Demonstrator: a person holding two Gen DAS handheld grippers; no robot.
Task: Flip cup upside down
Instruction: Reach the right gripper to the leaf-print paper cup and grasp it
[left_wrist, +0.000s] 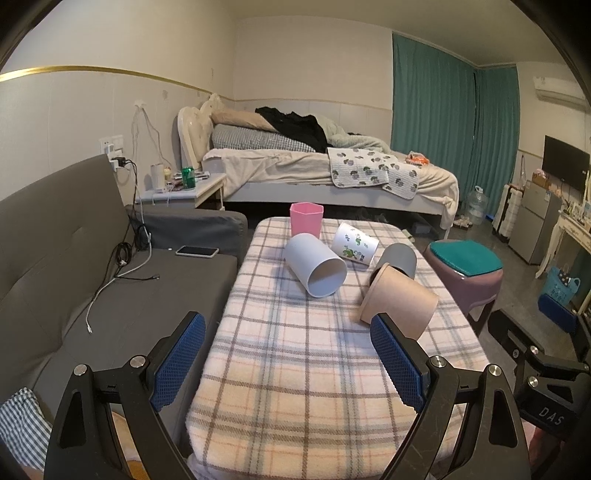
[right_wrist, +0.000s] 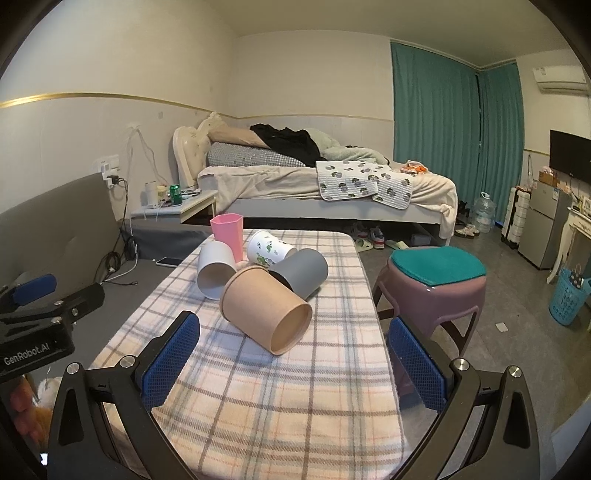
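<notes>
Grey cup (right_wrist: 304, 271) touches kraft cup (right_wrist: 267, 308); stool (right_wrist: 432, 284) beside.

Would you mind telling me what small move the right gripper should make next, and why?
Probably ease the open right gripper forward around the brown paper cup: it lies on its side nearest that gripper, roughly between its fingers, not yet gripped.

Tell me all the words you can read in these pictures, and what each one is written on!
"GenRobot.AI": white letters on the black body of the left gripper, seen in the right wrist view.
"DAS": grey letters on the black body of the right gripper, seen in the left wrist view.
White paper cup with green prints: any lettering is too small to read.
Green drink can: label too blurred.
</notes>
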